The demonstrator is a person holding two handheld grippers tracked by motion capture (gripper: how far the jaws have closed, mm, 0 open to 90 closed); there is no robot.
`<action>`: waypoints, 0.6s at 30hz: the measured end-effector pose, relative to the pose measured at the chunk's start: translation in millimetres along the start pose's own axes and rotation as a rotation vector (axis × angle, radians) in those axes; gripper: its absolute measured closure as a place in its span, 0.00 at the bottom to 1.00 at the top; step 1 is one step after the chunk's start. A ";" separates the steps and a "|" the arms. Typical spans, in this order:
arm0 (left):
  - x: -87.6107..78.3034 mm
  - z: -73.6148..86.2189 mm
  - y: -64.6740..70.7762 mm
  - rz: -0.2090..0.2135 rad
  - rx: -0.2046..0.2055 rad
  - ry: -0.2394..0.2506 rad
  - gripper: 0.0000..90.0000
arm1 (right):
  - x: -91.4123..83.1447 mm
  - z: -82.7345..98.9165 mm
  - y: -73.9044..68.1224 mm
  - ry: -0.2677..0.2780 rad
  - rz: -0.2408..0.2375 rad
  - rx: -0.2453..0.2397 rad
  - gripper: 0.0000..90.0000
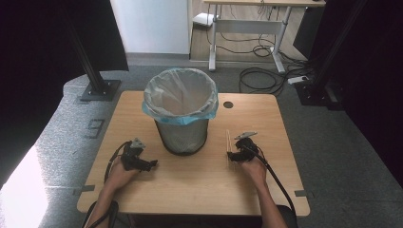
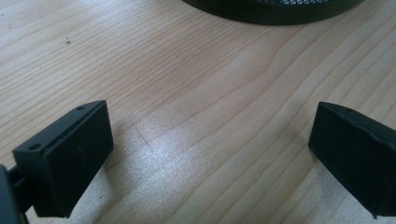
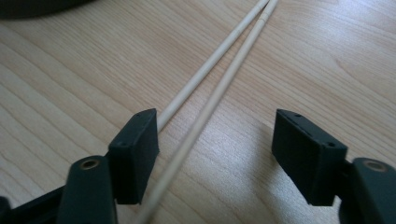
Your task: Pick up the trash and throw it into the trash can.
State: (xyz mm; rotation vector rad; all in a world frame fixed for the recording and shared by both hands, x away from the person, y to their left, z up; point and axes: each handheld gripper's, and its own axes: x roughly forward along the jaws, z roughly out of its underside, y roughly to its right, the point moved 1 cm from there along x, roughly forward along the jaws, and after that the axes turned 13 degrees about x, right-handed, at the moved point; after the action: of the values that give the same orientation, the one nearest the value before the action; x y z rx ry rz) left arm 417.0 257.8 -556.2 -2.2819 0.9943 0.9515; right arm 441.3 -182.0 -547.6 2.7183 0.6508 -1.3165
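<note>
A wooden bench (image 1: 199, 180) seen from above, with one black mesh waste bin (image 1: 181, 128) standing near its middle, slightly toward the far edge. The bin is lined with a pale blue plastic bag (image 1: 179, 95) folded over its rim; the inside looks empty, though the very bottom is hard to make out.

Two thin wooden sticks (image 1: 228, 142) lie on the bench just to the right of the bin, running from the near side toward the far edge. In the right gripper view these two sticks (image 3: 219, 60) lie close together and almost meet at their far ends.

Two grippers rest on the bench, one in each of the person's hands. The left gripper (image 1: 151, 164) sits near the bin's left side, and in its own view the left gripper (image 2: 205, 154) has its jaws spread wide over bare wood, with nothing between them. The right gripper (image 1: 231, 156) is at the near ends of the sticks; in its view the right gripper (image 3: 215, 144) has wide jaws, one stick passing between them and the other running under or against the left jaw.

The near edge and both front corners of the bench are bare wood. A small round hole (image 1: 228, 104) sits near the far right corner.
</note>
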 end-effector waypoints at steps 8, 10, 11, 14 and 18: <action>0.0 0.0 0.1 0.000 0.000 0.000 0.00 | -5.4 -0.8 11.2 0.006 0.046 0.094 0.75; 0.0 0.0 0.1 0.000 0.000 0.000 0.00 | -7.6 -0.6 13.9 -0.005 0.061 0.108 0.84; 0.0 0.0 0.1 0.000 0.000 0.000 0.00 | -8.5 -0.4 14.4 -0.010 0.068 0.116 0.88; 0.0 0.0 0.1 0.000 0.000 0.000 0.00 | -10.1 0.7 14.8 -0.015 0.080 0.113 0.93; 0.0 0.0 0.1 0.000 0.000 0.000 0.00 | -11.0 2.0 16.0 -0.009 0.080 0.123 0.94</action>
State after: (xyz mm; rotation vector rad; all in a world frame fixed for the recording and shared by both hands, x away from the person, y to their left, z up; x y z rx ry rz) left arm 417.0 257.7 -556.2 -2.2826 0.9942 0.9514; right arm 440.0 -200.8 -542.6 2.7996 0.4700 -1.3930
